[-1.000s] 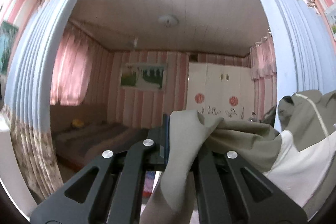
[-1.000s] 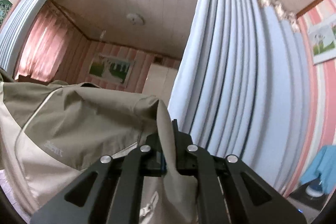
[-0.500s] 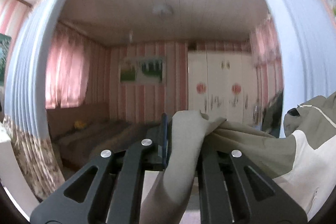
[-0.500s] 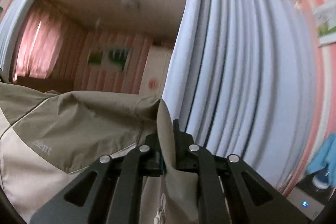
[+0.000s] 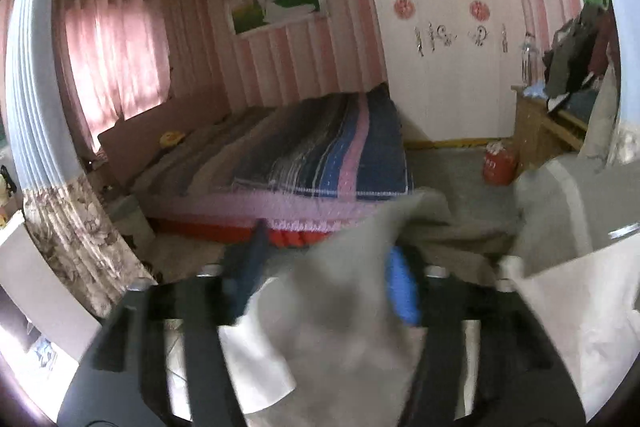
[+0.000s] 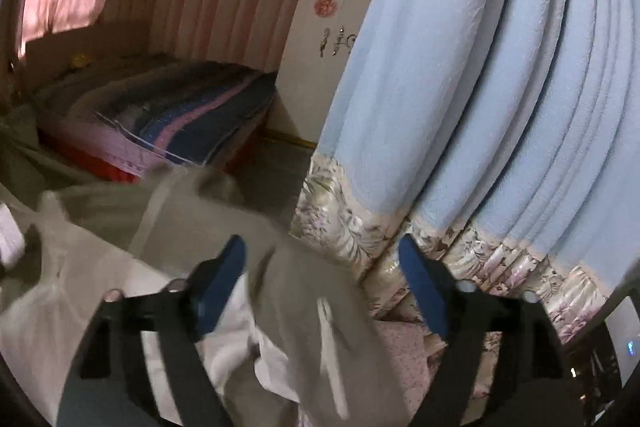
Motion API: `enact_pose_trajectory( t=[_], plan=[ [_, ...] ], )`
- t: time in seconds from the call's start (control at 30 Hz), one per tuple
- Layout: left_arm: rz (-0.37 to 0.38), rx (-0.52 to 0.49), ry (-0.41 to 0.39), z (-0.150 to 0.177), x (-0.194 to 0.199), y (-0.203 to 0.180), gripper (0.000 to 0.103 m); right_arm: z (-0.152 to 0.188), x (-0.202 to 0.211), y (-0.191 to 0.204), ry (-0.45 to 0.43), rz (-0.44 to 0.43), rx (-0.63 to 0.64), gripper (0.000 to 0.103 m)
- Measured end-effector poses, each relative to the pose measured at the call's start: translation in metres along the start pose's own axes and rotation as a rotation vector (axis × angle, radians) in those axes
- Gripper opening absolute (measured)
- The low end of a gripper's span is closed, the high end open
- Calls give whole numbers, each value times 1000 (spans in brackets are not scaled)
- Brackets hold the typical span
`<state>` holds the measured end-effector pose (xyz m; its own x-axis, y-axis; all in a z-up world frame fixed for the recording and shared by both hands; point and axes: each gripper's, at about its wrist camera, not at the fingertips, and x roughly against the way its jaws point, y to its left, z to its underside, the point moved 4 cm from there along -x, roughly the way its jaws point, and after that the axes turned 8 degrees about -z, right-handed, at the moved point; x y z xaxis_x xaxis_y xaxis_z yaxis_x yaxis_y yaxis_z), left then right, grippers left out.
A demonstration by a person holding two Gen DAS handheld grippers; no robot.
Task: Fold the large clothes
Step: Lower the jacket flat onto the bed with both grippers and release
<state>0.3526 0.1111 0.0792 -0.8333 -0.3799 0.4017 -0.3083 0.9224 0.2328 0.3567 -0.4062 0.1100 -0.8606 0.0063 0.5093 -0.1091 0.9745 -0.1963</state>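
The olive and cream jacket (image 5: 344,291) lies loose between the fingers of my left gripper (image 5: 324,267), whose jaws stand wide apart; the view is blurred by motion. Its cream panel (image 5: 580,311) spreads to the right. In the right wrist view my right gripper (image 6: 320,259) is also open, its blue pads (image 6: 416,279) far apart, and the jacket (image 6: 304,291) drapes under and between them, not pinched. More cream cloth (image 6: 60,287) lies to the left.
A bed with a striped blanket (image 5: 320,147) stands ahead, a white wardrobe (image 5: 448,39) behind it. A red canister (image 5: 498,167) sits on the floor by a wooden dresser (image 5: 536,123). A blue curtain (image 6: 500,87) hangs close on the right.
Both grippers swung down from facing the ceiling to facing the bed and floor. Both opened and let go of the jacket, which now lies loose between the fingers.
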Motion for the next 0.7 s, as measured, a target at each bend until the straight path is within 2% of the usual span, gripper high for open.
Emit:
enact_pose_trajectory(
  t=[0.03,0.2,0.23,0.4,0.53,0.6,0.7],
  plan=[
    [15,2,11,6,-3,-4,79,6,-2,0,3,3,-12,81],
    [95,-16,84,65,9,-22,80,60,-1,15,43,-57,-53,81],
    [110,-18,96,78,16,-24,83,74,3,16,46,-75,-65,84],
    [172,-67,163,153,60,-26,86,164,35,37,113,-153,-115,85],
    [154,-136,204,219,109,-20,91,250,72,40,212,-166,-207,88],
    [144,-152,226,244,131,-12,94,278,81,34,248,-158,-250,88],
    [125,-137,247,266,149,-3,97,318,94,31,282,-150,-324,88]
  ],
)
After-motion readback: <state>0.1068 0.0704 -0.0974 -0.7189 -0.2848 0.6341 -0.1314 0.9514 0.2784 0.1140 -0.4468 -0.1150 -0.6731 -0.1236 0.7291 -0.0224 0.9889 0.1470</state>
